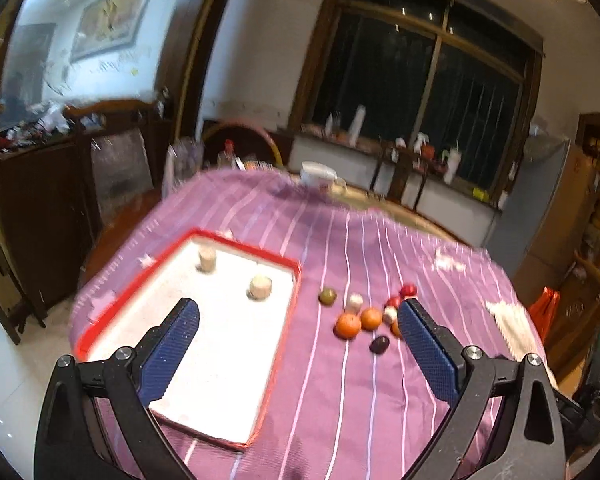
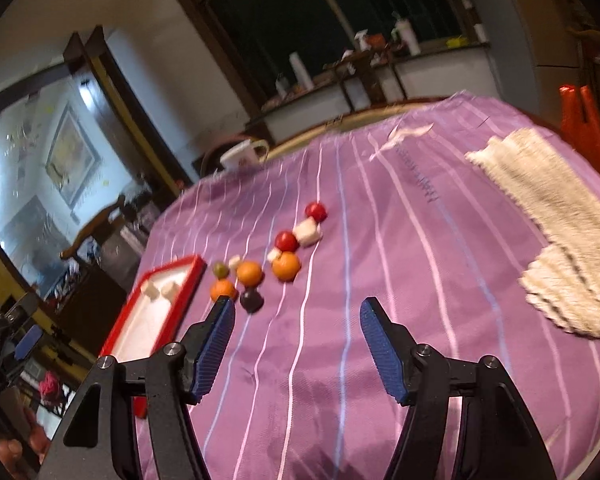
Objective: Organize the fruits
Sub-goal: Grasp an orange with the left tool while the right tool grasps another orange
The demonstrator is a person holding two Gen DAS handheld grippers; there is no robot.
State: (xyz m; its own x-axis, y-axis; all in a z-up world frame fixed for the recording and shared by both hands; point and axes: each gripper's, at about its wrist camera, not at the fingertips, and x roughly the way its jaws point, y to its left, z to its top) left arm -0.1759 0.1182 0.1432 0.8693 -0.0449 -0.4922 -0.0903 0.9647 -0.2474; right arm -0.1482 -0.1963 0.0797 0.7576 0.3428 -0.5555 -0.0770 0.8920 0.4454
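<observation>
A red-rimmed white tray [image 1: 180,245] lies on the purple striped cloth and holds two pale pieces [image 1: 207,259] [image 1: 260,287]. It also shows at the left of the right wrist view [image 2: 188,264]. To its right lies a cluster of fruit: oranges [image 1: 348,326] [image 2: 286,266], red fruits [image 1: 408,290] [image 2: 315,211], a green fruit [image 1: 327,296] [image 2: 220,269], a dark plum [image 1: 379,345] [image 2: 251,300] and pale pieces [image 1: 355,302] [image 2: 307,232]. My left gripper [image 1: 298,314] is open and empty above the tray's right edge. My right gripper [image 2: 298,312] is open and empty, just short of the fruit.
A beige knitted cloth [image 2: 552,216] lies on the table's right side, also in the left wrist view [image 1: 512,324]. A white mug [image 2: 242,154] stands at the far edge. Cabinets, a chair and a window counter surround the table.
</observation>
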